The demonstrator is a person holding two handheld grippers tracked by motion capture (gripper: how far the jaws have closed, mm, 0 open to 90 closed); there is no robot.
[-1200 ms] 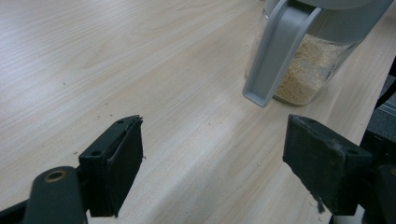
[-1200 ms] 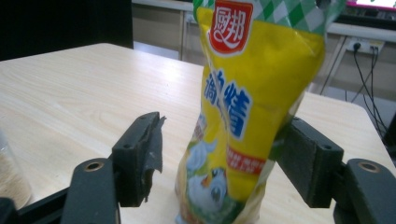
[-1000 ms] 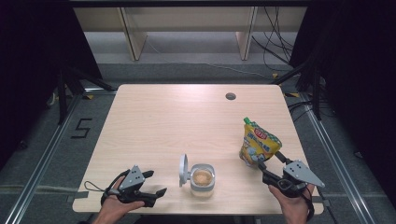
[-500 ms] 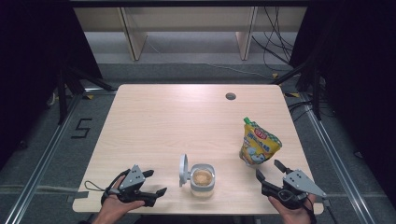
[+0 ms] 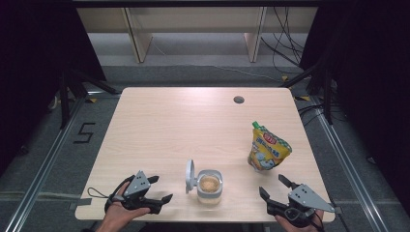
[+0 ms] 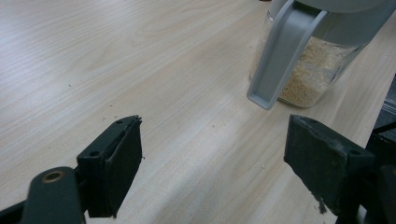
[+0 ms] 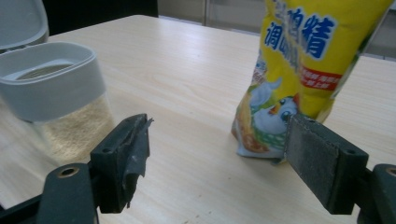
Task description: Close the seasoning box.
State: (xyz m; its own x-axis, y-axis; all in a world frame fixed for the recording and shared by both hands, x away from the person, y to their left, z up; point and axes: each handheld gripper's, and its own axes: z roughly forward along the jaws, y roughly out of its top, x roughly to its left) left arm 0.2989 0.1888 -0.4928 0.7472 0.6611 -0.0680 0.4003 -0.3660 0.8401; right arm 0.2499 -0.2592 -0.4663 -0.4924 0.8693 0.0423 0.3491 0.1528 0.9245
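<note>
A yellow spouted pouch [image 5: 268,152] stands upright on the right side of the wooden table [image 5: 193,125]. In the right gripper view the pouch [image 7: 299,70] is just beyond the jaws. A clear jar [image 5: 209,185] with a grey rim and a flipped-up lid holds pale granules near the front edge. My right gripper [image 5: 271,185] is open below the pouch; its jaws have just been opening, with nothing between them [image 7: 219,128]. My left gripper [image 5: 160,188] rests open to the left of the jar, and the jar [image 6: 303,60] is ahead of its empty jaws [image 6: 215,140].
A small round cable hole [image 5: 238,99] sits in the far right part of the tabletop. Beyond the table are shelf legs [image 5: 138,41] and loose cables [image 5: 285,43] on the floor. Dark curtains flank both sides.
My right gripper has drawn back from the pouch toward the table's front edge and its jaws stand wider. The pouch stays upright by itself. The left hand has not moved.
</note>
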